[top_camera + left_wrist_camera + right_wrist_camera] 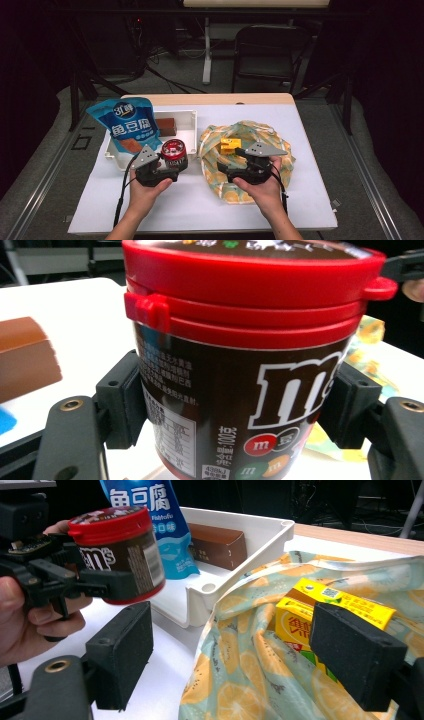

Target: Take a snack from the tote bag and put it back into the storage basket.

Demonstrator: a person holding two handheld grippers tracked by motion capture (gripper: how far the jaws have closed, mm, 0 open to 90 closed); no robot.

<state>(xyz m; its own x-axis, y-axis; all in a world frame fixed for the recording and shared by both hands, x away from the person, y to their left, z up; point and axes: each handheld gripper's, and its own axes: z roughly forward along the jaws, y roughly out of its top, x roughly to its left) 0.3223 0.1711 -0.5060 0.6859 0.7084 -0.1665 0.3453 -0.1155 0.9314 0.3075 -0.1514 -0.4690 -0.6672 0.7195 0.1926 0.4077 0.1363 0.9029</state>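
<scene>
A brown M&M's jar (240, 370) with a red lid sits between the jaws of my left gripper (235, 410), both pads pressing its sides. In the high view the jar (174, 154) is held just in front of the white tray, with the left gripper (170, 170) below it. From the right gripper view the jar (117, 550) looks lifted off the table and slightly tilted. My right gripper (240, 655) stands open over a cloth bag with an orange-slice print (240, 670). A yellow drink carton (325, 605) lies on the bag just beyond the right pad (357, 655).
The white tray (189, 116) holds a blue snack pouch (127, 122) standing at its left and a brown box (166, 125). The bag (250, 192) spreads over the right half of the white tabletop (190, 210). A dark chair (265, 50) stands beyond the table.
</scene>
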